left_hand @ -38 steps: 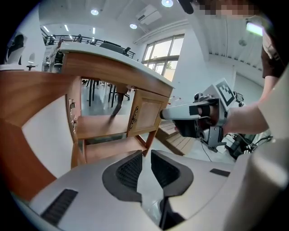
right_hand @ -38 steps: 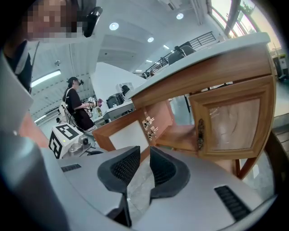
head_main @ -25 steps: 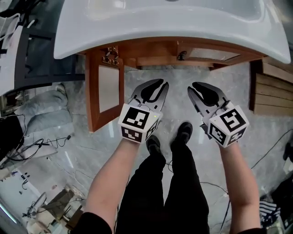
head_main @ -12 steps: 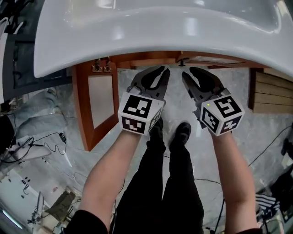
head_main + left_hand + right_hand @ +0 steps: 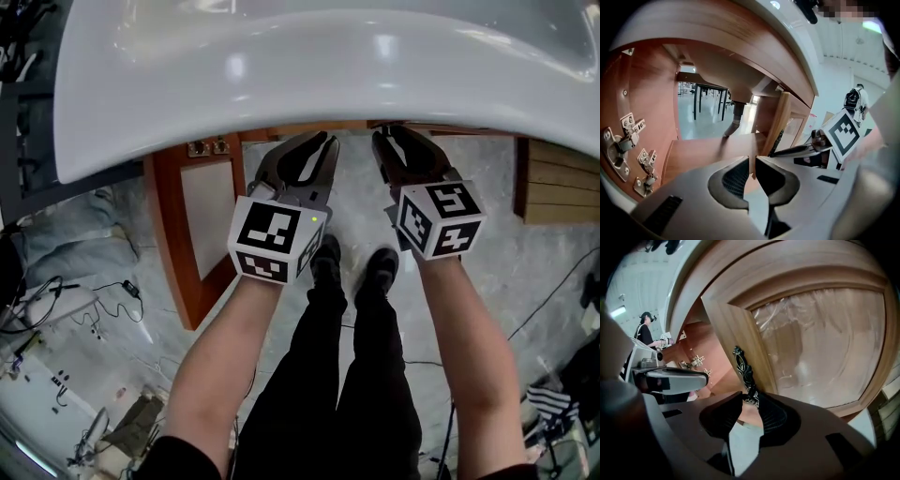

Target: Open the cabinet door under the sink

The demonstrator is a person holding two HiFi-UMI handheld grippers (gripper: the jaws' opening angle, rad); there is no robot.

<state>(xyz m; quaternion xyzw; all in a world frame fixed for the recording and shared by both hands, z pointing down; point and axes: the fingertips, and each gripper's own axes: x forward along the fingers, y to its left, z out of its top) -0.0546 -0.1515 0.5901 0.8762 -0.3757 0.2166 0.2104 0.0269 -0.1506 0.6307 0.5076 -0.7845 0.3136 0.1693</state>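
Head view: looks down past a white ceramic sink (image 5: 309, 75) to a grey marble floor (image 5: 469, 216). Finds left gripper (image 5: 322, 142) and right gripper (image 5: 396, 141) side by side, tips tucked under the basin's rim. At left, a red-brown wooden cabinet door with pale panel (image 5: 197, 216), swung open.

Left gripper view: jaws narrow, only a thin slit, gripping nothing. Faces the open cabinet, with silver metal hinges (image 5: 628, 136) and a grey drain pipe (image 5: 733, 117).

Right gripper view: jaws opening, either side of the lower end of an ornate dark metal handle (image 5: 742, 363) on a closed frosted-glass cabinet door (image 5: 820, 343). Not clamped on it.
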